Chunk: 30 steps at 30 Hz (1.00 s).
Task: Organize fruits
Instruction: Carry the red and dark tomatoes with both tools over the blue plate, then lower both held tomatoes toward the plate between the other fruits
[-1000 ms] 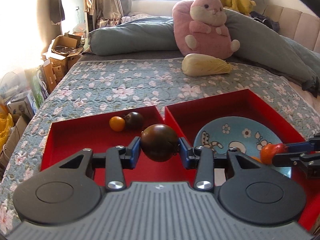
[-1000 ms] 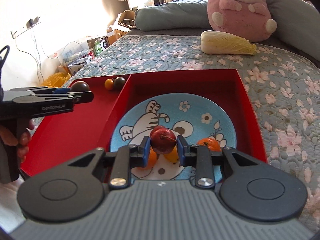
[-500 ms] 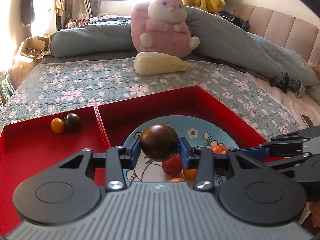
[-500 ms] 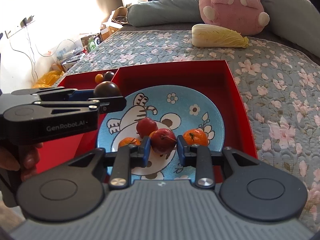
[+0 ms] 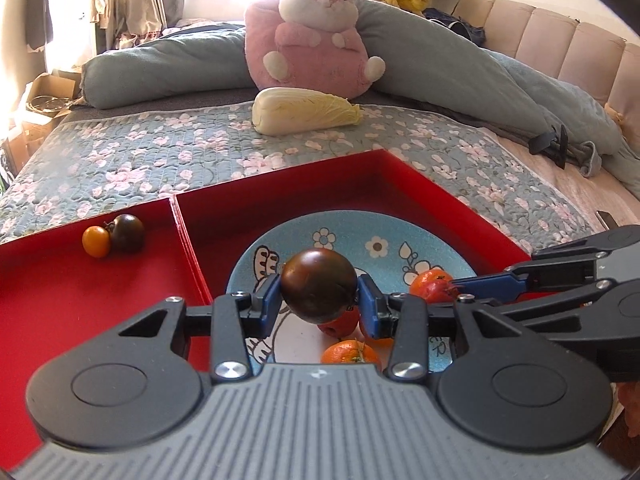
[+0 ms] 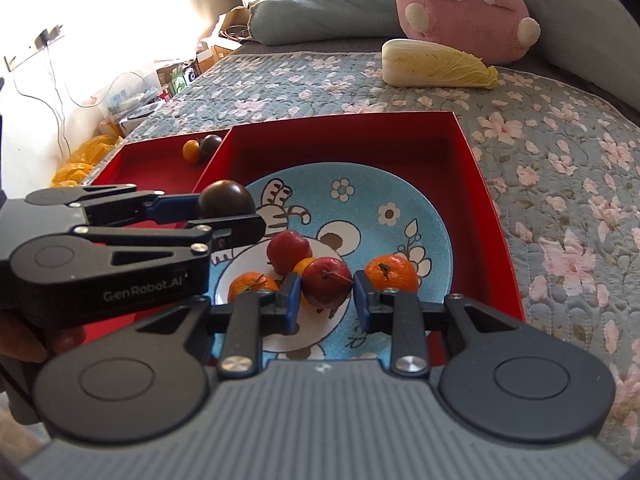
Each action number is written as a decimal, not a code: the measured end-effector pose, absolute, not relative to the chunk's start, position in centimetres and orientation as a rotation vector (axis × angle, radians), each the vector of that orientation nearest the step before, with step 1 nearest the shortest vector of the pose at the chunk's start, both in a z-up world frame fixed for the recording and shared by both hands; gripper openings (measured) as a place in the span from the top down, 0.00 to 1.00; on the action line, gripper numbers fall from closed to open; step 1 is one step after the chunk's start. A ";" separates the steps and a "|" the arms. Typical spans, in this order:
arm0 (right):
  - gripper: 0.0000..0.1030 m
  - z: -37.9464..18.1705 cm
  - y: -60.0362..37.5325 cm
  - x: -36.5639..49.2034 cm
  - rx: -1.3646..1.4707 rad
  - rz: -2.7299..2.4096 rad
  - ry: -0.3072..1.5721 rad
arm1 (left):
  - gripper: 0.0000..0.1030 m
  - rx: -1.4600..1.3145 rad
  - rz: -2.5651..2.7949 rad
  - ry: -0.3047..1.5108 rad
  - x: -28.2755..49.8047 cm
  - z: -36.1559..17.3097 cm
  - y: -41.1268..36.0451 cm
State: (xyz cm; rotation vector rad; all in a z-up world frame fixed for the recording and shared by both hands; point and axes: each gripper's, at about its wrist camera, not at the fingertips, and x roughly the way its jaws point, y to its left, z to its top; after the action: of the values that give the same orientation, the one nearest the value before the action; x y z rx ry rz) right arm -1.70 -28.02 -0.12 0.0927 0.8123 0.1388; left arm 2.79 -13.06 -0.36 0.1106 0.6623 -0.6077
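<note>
My left gripper [image 5: 319,300] is shut on a dark brown tomato [image 5: 319,285] and holds it above the left part of the blue cartoon plate [image 5: 360,236]. It also shows in the right wrist view [image 6: 226,210]. My right gripper [image 6: 325,298] has its jaws around a small red apple [image 6: 326,282], with a small gap on the right side. The apple is over the plate [image 6: 404,200]. On the plate lie another red apple [image 6: 289,251] and two mandarins [image 6: 392,274] [image 6: 251,285]. An orange tomato [image 5: 96,241] and a dark tomato [image 5: 128,232] lie in the left red tray [image 5: 80,300].
The plate sits in the right red tray [image 6: 468,152]. Both trays lie on a floral quilt [image 5: 160,152]. A napa cabbage [image 5: 304,110] and a pink plush rabbit [image 5: 316,36] are behind them. Boxes and clutter stand off the bed's left side [image 6: 132,96].
My left gripper has carried the dark tomato right, from over the left tray to over the plate. My right gripper's jaws have widened around the red apple, which has come down near the plate.
</note>
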 end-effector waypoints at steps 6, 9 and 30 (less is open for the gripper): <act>0.69 -0.3 -28.4 -1.3 0.091 0.111 0.818 | 0.55 0.086 -0.624 0.668 3.0 -0.6 -13.0; 0.69 -0.4 -28.4 -0.9 0.088 0.099 0.820 | 0.55 0.082 -0.636 0.670 3.1 -0.6 -13.1; 0.69 -0.3 -28.3 2.5 0.086 0.053 0.807 | 0.55 0.061 -0.622 0.691 5.2 -1.2 -13.2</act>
State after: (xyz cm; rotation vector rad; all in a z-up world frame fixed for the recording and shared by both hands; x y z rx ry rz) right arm 2.45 -28.31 -0.25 0.0861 0.8070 0.0530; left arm 5.15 -13.18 -1.23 0.0609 0.6908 -0.6219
